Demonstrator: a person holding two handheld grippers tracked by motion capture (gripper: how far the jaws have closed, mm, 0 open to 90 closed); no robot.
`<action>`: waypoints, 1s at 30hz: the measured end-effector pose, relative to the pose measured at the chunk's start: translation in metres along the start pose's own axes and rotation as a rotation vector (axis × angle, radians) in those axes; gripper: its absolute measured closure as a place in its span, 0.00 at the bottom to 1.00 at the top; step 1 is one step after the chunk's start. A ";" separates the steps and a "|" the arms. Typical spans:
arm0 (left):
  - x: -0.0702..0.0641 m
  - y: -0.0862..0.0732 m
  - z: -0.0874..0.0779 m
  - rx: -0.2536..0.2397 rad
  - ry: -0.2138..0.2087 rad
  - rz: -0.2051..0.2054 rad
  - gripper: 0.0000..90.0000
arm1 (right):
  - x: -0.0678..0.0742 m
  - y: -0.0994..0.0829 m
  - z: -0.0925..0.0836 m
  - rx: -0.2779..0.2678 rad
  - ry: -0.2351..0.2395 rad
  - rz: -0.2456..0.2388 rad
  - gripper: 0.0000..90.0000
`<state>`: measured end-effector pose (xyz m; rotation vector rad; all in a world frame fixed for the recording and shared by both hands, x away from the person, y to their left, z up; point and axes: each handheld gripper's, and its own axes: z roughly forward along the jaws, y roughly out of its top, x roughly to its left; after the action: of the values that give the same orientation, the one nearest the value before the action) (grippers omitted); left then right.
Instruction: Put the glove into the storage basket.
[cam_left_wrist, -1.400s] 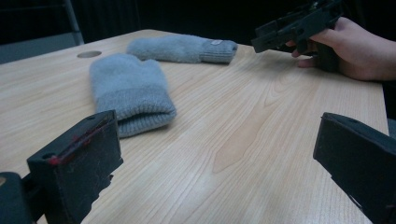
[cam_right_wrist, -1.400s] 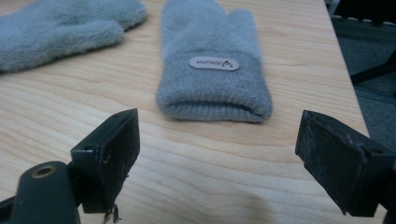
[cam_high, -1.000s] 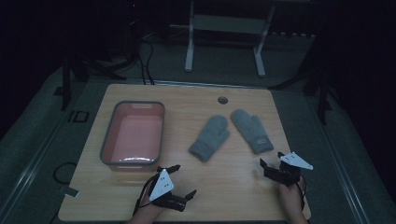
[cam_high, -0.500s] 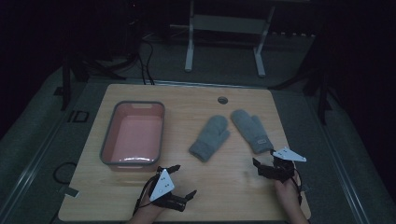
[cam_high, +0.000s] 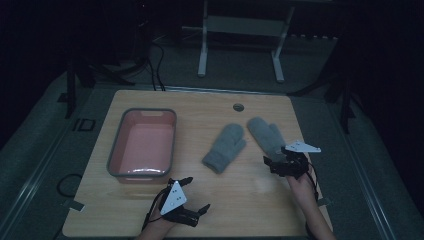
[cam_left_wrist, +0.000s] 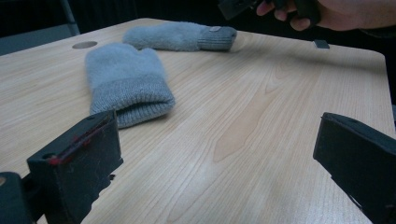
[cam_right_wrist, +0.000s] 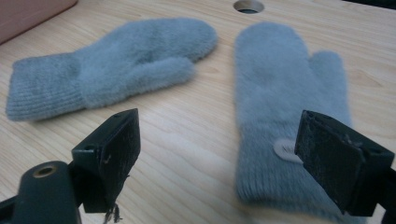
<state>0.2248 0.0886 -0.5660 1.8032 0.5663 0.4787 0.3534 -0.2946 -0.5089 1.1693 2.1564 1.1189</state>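
Two grey fleece mittens lie flat side by side in the middle of the table. The left mitten points its cuff toward me. The right mitten carries a small label near its cuff. My right gripper is open just short of that cuff, low over the wood, one jaw overlapping the cuff's edge in its own view. My left gripper is open and empty near the front edge, facing the mittens.
A pink tub with a grey rim stands empty at the table's left; its corner shows in the right gripper view. A round cable hole sits at the back. Bare wood lies between the grippers.
My right gripper has moved forward and left, up to the right mitten's cuff. The left gripper and both mittens have stayed put.
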 end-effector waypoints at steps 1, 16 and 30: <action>0.000 0.000 0.000 0.000 0.000 0.000 0.01 | 0.001 0.003 0.002 0.003 0.010 0.000 0.15; -0.001 0.000 0.001 0.013 -0.004 0.000 0.01 | 0.016 0.039 0.043 0.020 0.170 -0.059 0.15; -0.001 0.000 0.001 0.018 -0.016 -0.005 0.01 | 0.036 0.067 0.094 0.070 0.230 -0.157 0.17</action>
<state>0.2245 0.0867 -0.5665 1.8206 0.5647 0.4568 0.4302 -0.2014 -0.5077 0.9184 2.4316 1.1643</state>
